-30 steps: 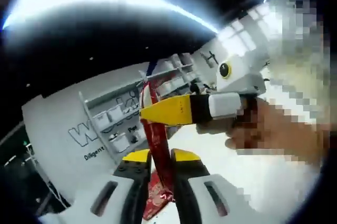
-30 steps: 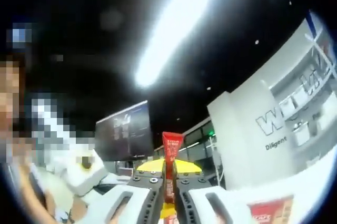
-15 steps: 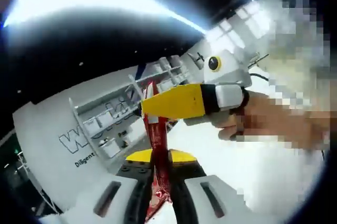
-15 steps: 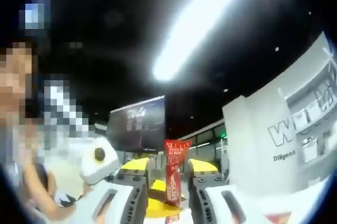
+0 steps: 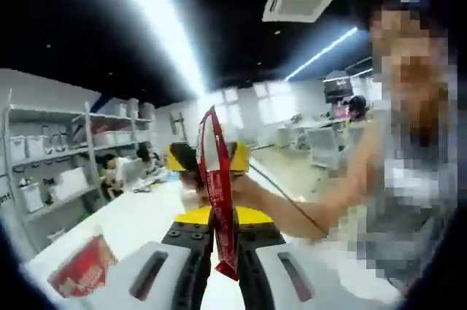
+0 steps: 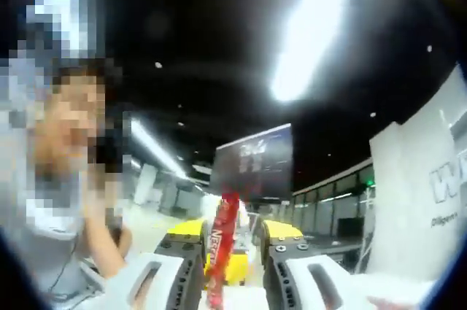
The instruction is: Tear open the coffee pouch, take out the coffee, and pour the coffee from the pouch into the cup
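Right now I am at the tearing step, and the pouch is not open yet as far as I can judge. My left tongs [image 5: 217,231] are clamped narrow on the lower part of the red coffee pouch [image 5: 217,193], which stands upright out of them, high above the white bench [image 5: 128,222]. Beyond the pouch, in the left gripper view, yellow tips sit on either side of its upper part; I take them for my other tongs. In the right gripper view my right tongs [image 6: 228,241] have their jaws parted around the same pouch [image 6: 220,248], with a gap on each side, so they look loose, not gripping. A red printed cup [image 5: 82,277] sits near the bench's near left corner in the left gripper view, well apart from the pouch. Next, I think, the right tongs need to close on the pouch's top edge and pull sideways against my left hold, firmly enough to rip the seal without spilling.
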{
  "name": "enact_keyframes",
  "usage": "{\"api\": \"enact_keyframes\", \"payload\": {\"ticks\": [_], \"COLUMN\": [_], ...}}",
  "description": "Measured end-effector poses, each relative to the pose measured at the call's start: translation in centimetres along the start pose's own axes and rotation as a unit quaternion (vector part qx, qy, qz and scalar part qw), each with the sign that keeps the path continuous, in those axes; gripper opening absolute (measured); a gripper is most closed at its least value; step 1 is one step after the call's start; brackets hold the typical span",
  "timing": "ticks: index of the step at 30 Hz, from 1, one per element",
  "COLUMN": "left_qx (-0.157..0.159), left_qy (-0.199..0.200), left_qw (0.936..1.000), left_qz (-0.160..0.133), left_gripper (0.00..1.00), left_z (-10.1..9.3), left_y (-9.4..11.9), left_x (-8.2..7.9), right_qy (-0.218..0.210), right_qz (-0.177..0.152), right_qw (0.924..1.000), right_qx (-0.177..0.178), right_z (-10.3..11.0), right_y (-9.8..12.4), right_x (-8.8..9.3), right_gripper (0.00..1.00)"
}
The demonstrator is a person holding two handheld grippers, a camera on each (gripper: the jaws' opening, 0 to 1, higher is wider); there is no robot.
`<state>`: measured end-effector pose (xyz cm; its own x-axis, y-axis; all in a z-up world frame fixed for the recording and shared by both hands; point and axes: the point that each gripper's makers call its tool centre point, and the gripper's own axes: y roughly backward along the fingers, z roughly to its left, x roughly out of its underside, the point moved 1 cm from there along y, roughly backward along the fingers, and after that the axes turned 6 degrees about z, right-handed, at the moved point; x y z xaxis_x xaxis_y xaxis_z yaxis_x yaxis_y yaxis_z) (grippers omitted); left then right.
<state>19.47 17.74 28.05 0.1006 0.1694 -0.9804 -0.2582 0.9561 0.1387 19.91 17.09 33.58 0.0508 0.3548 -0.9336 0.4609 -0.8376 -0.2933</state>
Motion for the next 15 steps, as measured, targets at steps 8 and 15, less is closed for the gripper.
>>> {"api": "enact_keyframes", "payload": {"ticks": [8,15], "left_qx": [0.041,0.031], "left_qy": [0.024,0.037], "left_qw": [0.9989,0.9988], "left_qz": [0.003,0.011], "left_gripper": [0.12,0.12], "left_z": [-0.7,-0.1], "left_y": [-0.6,0.0], "left_x": [1.5,2.3], "right_qy": [-0.067,-0.07], "right_qz": [0.018,0.045], "right_qw": [0.9973,0.9965], "right_qx": [-0.026,0.0], "right_z": [0.5,-0.4], "right_y": [-0.9,-0.8], "right_x": [1.3,2.1], "right_gripper": [0.15,0.12]}}
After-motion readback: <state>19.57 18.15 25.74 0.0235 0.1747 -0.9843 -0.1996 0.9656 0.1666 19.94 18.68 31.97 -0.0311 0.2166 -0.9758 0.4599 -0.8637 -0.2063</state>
